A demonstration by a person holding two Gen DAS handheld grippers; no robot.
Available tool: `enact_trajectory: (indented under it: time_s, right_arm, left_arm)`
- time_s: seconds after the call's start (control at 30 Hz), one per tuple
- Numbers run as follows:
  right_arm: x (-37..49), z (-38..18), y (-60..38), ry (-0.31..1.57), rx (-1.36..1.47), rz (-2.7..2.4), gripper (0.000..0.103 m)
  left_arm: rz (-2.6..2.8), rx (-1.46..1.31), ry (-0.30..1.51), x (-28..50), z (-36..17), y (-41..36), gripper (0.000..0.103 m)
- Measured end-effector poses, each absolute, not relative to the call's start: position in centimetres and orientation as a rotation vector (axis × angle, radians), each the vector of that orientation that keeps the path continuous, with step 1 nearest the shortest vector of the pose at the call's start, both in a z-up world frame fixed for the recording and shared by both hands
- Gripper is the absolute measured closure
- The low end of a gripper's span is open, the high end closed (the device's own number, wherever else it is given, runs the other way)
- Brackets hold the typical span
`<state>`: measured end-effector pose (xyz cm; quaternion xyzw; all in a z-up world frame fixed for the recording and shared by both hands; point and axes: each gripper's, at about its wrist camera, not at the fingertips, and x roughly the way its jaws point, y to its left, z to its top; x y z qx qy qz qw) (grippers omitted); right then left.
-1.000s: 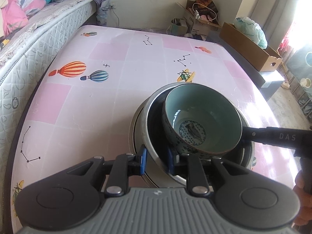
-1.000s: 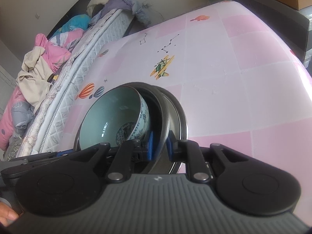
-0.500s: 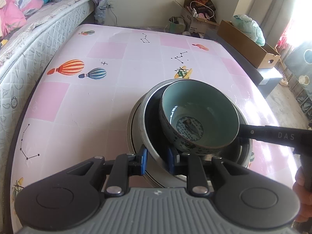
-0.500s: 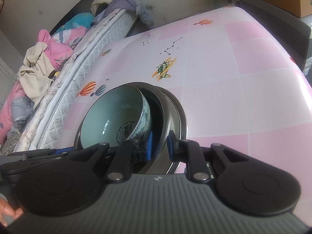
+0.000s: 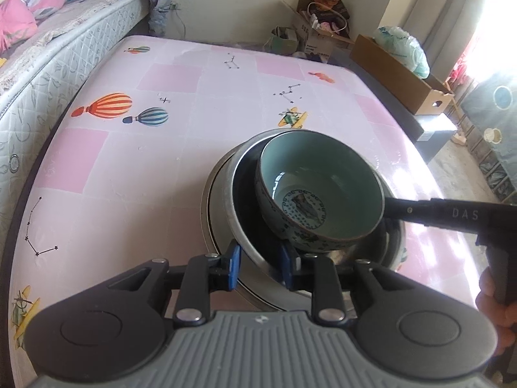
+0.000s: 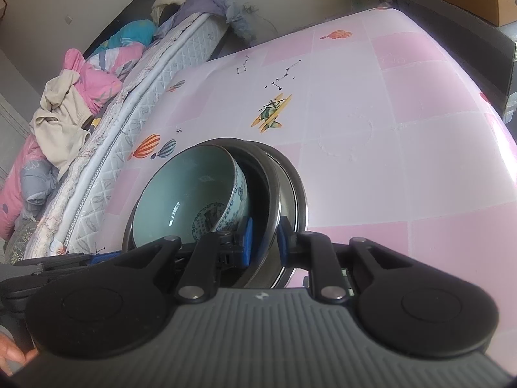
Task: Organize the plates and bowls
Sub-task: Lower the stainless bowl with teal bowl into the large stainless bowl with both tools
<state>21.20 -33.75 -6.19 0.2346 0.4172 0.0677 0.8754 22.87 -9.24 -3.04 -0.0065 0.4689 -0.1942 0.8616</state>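
Left gripper [image 5: 261, 266]: jaws have just been opening and now straddle the steel bowl [image 5: 245, 242] rim, apparently releasing it. Right gripper [image 6: 262, 242]: narrowly clamped on the opposite rim, steadying the stack. Ceramic bowl [image 5: 318, 190] sits tilted inside, 2 bowls nested on the pink table [image 5: 129, 168].

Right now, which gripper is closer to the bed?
Left gripper. It sits at the rim of the metal bowl on the bed side, jaws just now opening around it. The right gripper holds the rim on the far side.

Celadon bowl [image 5: 320, 190] with blue medallion; pink-checked balloon-print mat [image 5: 129, 177]
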Motion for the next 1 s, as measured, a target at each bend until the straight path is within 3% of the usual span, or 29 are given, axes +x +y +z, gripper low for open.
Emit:
enact_trajectory:
  time_s: [0.33,0.57,1.0]
  right_arm:
    - [21.0,-5.2,-38.1,0.793,0.563,0.052,0.087]
    - [21.7,-3.8,-35.9,0.771,0.581,0.138,0.086]
    - [24.6,-3.9,-32.3,0.829,0.547,0.211,0.085]
  left_arm:
    - [-0.365,-0.042,0.856,22.5,-1.3,-6.7,0.073]
    - [-0.411,-0.081,0.812,23.0,-0.2,-7.7,0.073]
    - [-0.436,-0.114,0.883,25.0,-1.8,-9.4,0.079]
